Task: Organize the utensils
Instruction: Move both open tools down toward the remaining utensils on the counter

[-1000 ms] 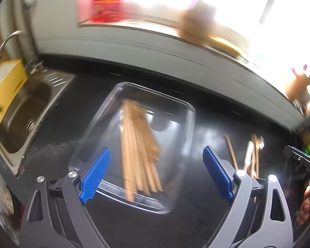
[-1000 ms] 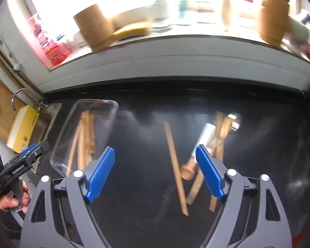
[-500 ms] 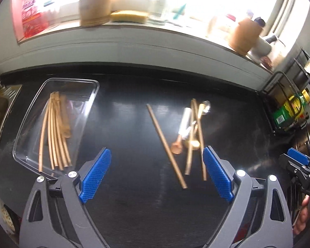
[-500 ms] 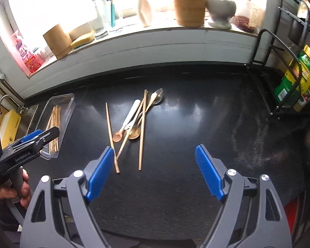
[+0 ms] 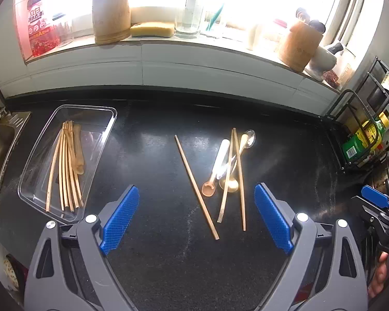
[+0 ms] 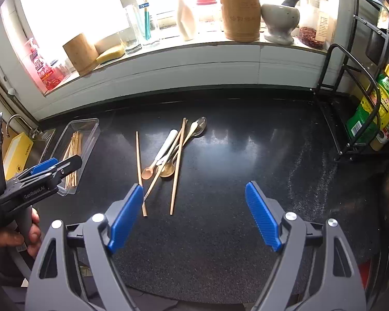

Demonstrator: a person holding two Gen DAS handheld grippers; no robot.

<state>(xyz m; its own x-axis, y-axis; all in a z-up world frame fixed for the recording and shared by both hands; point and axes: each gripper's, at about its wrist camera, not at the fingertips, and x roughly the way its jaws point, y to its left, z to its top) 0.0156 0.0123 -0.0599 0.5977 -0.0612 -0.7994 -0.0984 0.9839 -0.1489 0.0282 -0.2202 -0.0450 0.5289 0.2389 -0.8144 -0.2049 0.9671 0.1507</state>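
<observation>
On the black counter lies a loose pile of utensils: a single wooden chopstick, two crossed chopsticks, a white-handled spoon and a metal spoon. A clear plastic tray at the left holds several wooden chopsticks. My left gripper hangs open above the counter just short of the pile. My right gripper is open too, nothing between its blue pads, with the pile ahead to its left.
A steel sink and yellow box sit at the far left. A black wire rack with bottles stands at the right. The windowsill carries wooden holders, a sponge, glass jars and a mortar.
Both views have swung from the tray toward the right over the loose utensils, then settled. Both grippers stayed open.
</observation>
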